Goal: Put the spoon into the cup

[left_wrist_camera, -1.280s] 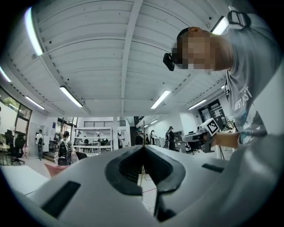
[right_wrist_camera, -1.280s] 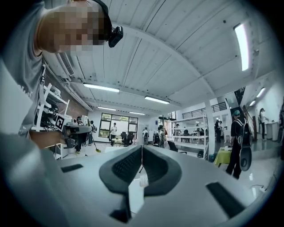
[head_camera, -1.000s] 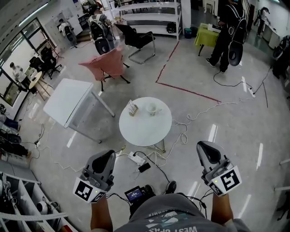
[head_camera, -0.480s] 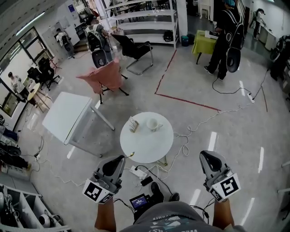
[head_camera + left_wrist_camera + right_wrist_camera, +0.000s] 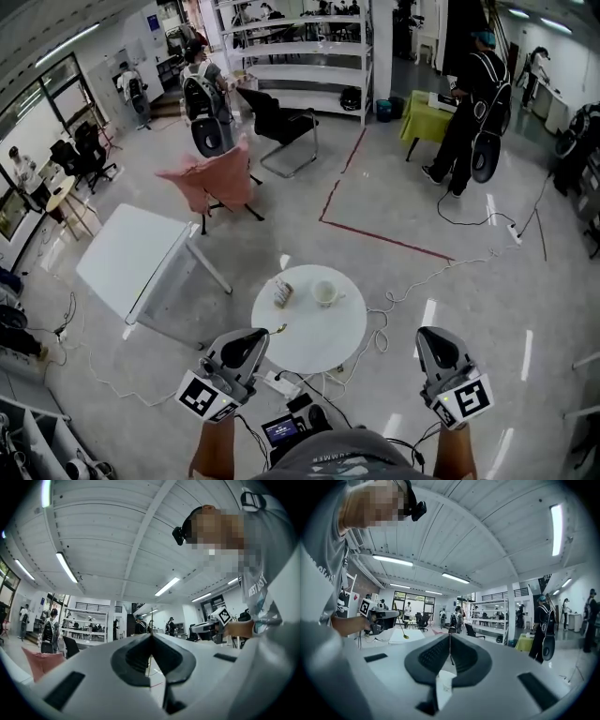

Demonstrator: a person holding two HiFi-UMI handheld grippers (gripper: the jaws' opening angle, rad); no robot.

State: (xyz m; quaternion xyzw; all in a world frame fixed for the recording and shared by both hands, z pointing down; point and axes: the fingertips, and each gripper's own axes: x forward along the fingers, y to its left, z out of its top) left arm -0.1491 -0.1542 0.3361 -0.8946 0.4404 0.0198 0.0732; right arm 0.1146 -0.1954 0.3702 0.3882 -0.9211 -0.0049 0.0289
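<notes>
A white cup (image 5: 325, 293) stands on the far part of a small round white table (image 5: 314, 337). My left gripper (image 5: 265, 336) is low at the table's near left edge, shut on a thin spoon (image 5: 277, 329) whose gold end juts over the rim. In the left gripper view the spoon's handle (image 5: 150, 652) runs up between the closed jaws. The right gripper view shows that gripper (image 5: 389, 616) with the spoon (image 5: 404, 631) hanging from it. My right gripper (image 5: 429, 333) is held right of the table, shut with nothing in it.
A small box (image 5: 282, 296) sits left of the cup. A power strip and cables (image 5: 281, 382) lie on the floor under the table's near side. A tilted white table (image 5: 131, 258), a pink-draped chair (image 5: 216, 183) and a standing person (image 5: 473, 103) are farther off.
The round table has come nearer in the head view. Both grippers stay low in front, and the spoon's tip now reaches the table's near left edge.
</notes>
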